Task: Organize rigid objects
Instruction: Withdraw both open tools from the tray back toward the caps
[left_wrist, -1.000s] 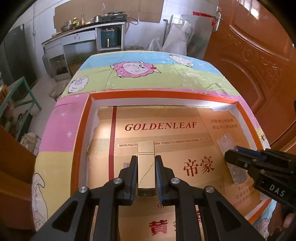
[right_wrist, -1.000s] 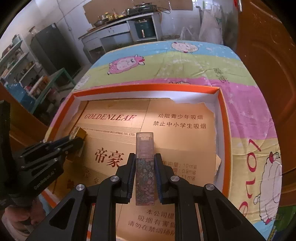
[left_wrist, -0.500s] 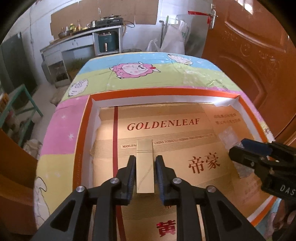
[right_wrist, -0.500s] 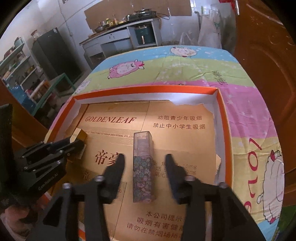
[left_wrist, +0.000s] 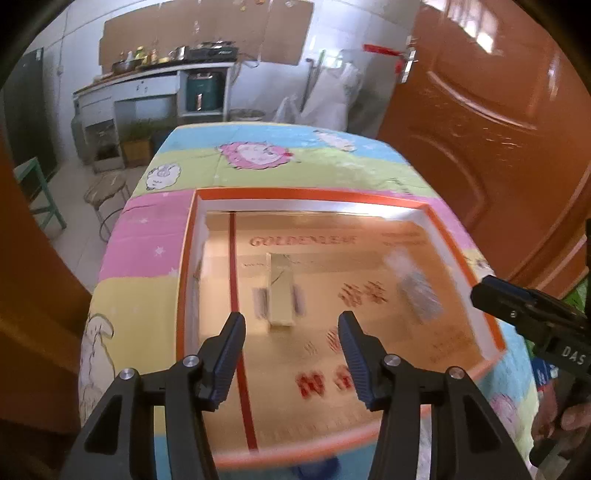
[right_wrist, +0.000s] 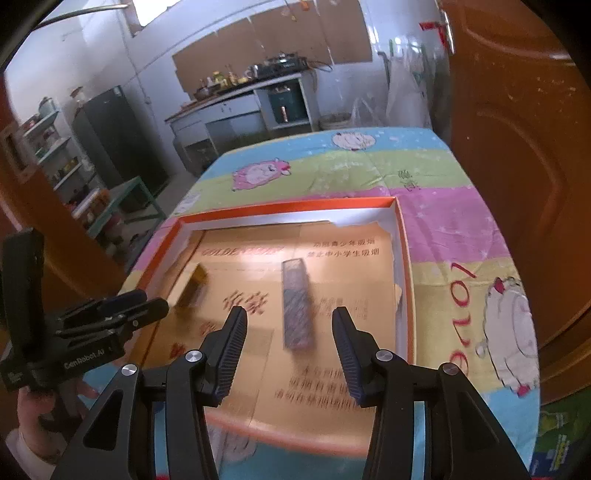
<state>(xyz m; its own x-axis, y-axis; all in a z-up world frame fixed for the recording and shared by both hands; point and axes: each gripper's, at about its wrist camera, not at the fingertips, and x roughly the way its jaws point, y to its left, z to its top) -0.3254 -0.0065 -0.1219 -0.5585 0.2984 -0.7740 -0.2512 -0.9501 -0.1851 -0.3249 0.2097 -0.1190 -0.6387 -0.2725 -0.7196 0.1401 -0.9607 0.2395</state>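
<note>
Left wrist view, left to right. At the far left I see a green stool (left_wrist: 38, 192) on the tiled floor, then the table under its cartoon sheep cloth (left_wrist: 147, 254). On the cloth lies the orange-rimmed tray (left_wrist: 186, 266), lined with gold printed cardboard (left_wrist: 373, 325). My left gripper (left_wrist: 291, 350) hangs over the tray's near half; its jaws are opening, with nothing between the pads. The gold box (left_wrist: 281, 291) lies flat on the cardboard just beyond the fingertips, apart from both, long side pointing away from me. Farther right, the patterned box (left_wrist: 415, 288) lies flat near the tray's right wall, blurred. At the right edge my right gripper (left_wrist: 491, 291) enters from the side, over the tray's right rim, beside the brown door (left_wrist: 498, 122).

Right wrist view, left to right. My left gripper (right_wrist: 147, 302) and the hand (right_wrist: 31, 410) holding it stand at the left edge, fingertips over the tray's (right_wrist: 404, 258) left rim. The gold box (right_wrist: 192, 288) lies just beyond them. My right gripper (right_wrist: 290, 339) holds its 2 jaws wide apart and empty; the patterned box (right_wrist: 295, 306) lies flat ahead of the gap, touching neither pad. Both boxes lie well apart, roughly parallel.
</note>
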